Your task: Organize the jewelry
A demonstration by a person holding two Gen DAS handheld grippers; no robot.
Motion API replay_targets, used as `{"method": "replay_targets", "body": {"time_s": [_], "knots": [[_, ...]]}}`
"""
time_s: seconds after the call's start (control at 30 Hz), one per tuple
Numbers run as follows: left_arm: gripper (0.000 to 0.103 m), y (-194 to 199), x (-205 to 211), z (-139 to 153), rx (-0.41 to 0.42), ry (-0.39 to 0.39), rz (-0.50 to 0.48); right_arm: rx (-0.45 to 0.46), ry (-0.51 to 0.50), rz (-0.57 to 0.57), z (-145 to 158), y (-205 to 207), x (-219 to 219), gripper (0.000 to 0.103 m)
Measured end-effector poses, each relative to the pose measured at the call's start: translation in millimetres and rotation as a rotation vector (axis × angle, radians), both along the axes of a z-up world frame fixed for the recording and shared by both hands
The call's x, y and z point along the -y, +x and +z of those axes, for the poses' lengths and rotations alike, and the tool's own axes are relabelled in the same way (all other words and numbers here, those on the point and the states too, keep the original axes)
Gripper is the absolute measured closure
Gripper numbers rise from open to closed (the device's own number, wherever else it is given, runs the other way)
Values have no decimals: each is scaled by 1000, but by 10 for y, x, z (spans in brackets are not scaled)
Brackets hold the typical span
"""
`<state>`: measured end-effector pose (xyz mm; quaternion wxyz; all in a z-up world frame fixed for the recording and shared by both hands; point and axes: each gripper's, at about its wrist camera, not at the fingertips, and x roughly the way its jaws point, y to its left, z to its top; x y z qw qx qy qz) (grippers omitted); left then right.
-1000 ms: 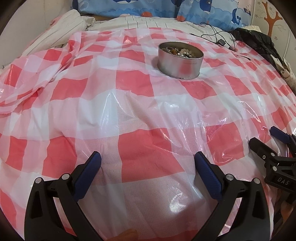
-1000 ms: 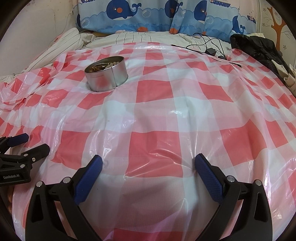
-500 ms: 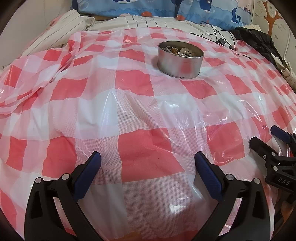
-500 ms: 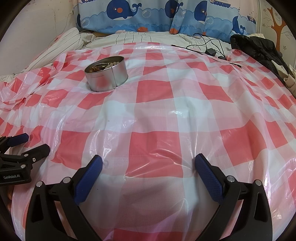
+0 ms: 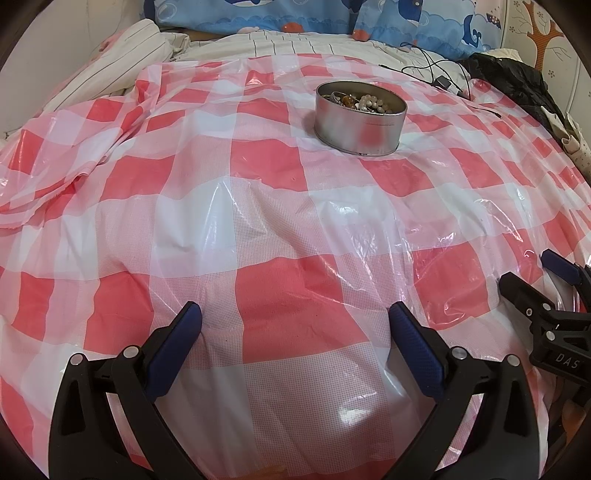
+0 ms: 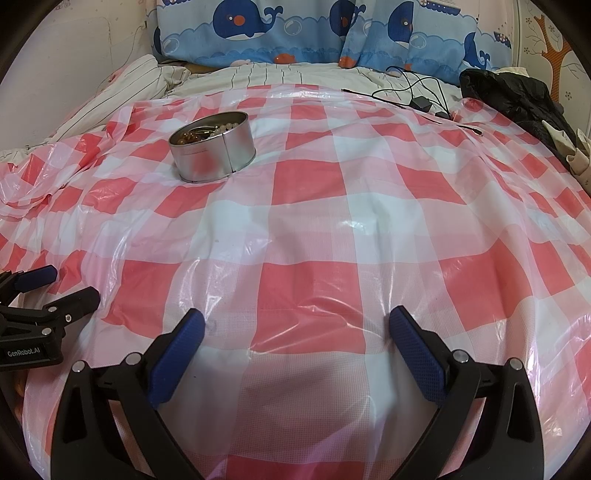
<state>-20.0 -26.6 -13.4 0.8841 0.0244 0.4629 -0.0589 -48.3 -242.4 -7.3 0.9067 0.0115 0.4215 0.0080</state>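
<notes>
Your tin of jewelry sits toward the sheet's far edge. Expect light, slippery, tangling beads; pinch one strand, not the stiff rim. Left gripper and right gripper both gape wide, empty, near the sheet's near edge.

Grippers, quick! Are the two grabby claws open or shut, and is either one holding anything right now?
Left gripper: open, holding nothing.
Right gripper: open, holding nothing.

checked plastic sheet | whale pillows | black cable | black garment
</notes>
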Motion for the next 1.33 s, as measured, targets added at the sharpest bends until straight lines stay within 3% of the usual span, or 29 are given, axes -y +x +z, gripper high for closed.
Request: {"method": "replay_targets", "body": {"time_s": [1.33], "knots": [[6,-15,-1,-9,8,7,3,0,-1,0,2,2,-7,7]]}}
